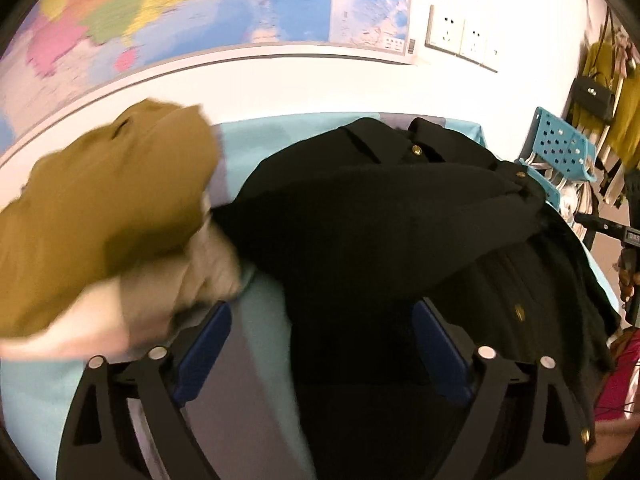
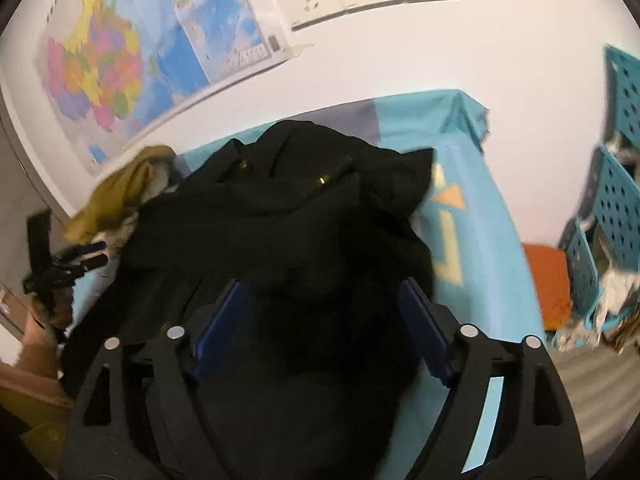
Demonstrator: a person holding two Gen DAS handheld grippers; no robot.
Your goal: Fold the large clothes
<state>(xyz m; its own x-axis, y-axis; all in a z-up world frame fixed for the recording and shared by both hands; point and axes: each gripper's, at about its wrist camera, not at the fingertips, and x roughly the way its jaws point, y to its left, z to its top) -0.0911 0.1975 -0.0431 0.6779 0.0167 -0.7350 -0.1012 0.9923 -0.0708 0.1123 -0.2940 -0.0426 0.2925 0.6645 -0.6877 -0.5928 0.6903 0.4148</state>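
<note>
A large black coat with gold buttons (image 1: 380, 220) lies bunched on the teal-covered table (image 1: 248, 144). It also shows in the right wrist view (image 2: 288, 216). My left gripper (image 1: 322, 320) is open, its blue fingers astride the coat's near left edge. My right gripper (image 2: 324, 300) is open above the coat's near part, with black cloth between its fingers. The left gripper also shows at the left of the right wrist view (image 2: 86, 256). A mustard-brown garment (image 1: 104, 204) over a beige one (image 1: 188, 276) lies left of the coat.
A map (image 1: 168, 12) and wall sockets (image 1: 460, 36) hang behind the table. Teal perforated baskets (image 2: 616, 208) stand at the right with clothes in them. An orange item (image 2: 546, 280) lies beside the table. Hanging clothes and a black bag (image 1: 592, 96) are at the far right.
</note>
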